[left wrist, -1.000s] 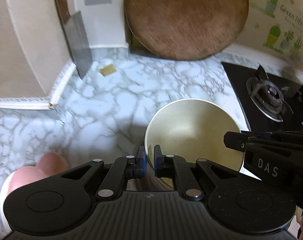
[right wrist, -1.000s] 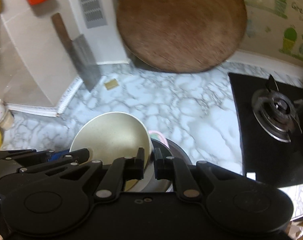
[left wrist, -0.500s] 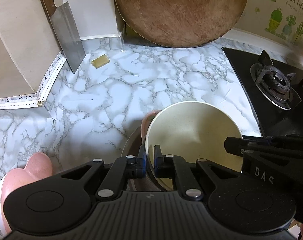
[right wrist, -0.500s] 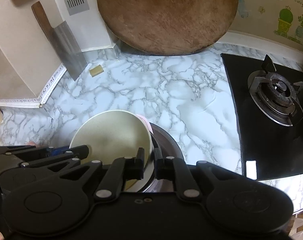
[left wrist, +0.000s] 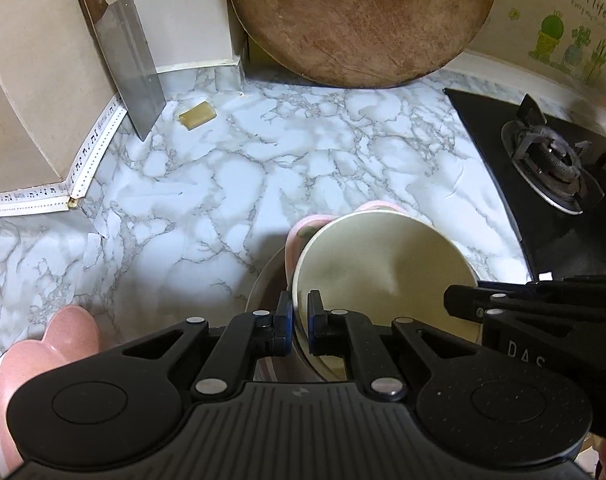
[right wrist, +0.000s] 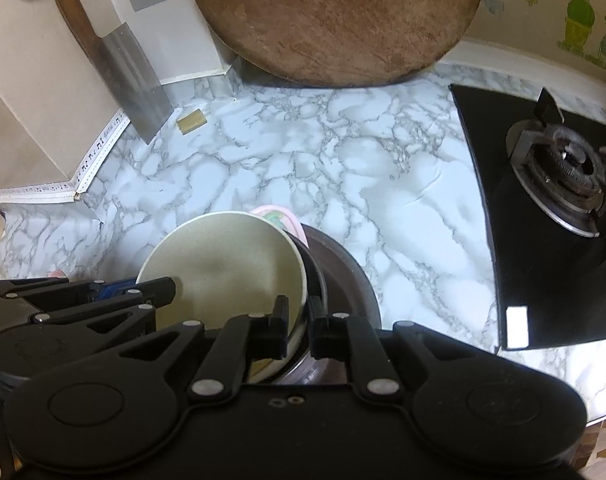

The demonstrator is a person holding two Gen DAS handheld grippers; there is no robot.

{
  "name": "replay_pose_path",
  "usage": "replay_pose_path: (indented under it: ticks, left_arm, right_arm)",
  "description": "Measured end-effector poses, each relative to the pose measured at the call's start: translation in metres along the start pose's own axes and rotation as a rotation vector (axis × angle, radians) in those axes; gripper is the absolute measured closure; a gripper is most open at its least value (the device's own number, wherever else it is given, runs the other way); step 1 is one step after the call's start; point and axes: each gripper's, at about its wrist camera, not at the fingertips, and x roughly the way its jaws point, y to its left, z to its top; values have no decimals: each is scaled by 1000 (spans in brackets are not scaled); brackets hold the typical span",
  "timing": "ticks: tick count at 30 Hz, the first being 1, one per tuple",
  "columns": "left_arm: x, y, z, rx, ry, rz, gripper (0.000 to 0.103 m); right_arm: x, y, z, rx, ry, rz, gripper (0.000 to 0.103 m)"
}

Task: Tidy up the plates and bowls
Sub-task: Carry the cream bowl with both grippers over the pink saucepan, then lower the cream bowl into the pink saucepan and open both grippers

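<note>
Cream matte bowl [left wrist: 387, 264], tilted, rim pinched by left hand-held gripper [left wrist: 299, 320] and right hand-held gripper [right wrist: 299, 322]

Matt cream ceramic-looking bowl [left wrist: 387, 264] sits in a shiny grey metal bowl [right wrist: 343, 276]; behind it, glossy marble-patterned countertop [left wrist: 263, 168] and rough, worn round wooden board [left wrist: 359, 20].

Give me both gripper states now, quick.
Left gripper: shut on the cream bowl rim.
Right gripper: shut on the same bowl's opposite rim.
</note>
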Motion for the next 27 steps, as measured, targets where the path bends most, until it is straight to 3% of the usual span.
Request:
replay_pose_path:
  ticks: [15, 27]
  left_arm:
    - [-5, 8, -4, -2, -20, -31, 96]
    - [-34, 13, -12, 35, -87, -38, 88]
  right_arm:
    - [-5, 0, 0, -30, -7, 4, 91]
    - [-32, 5, -3, -105, -100, 36, 89]
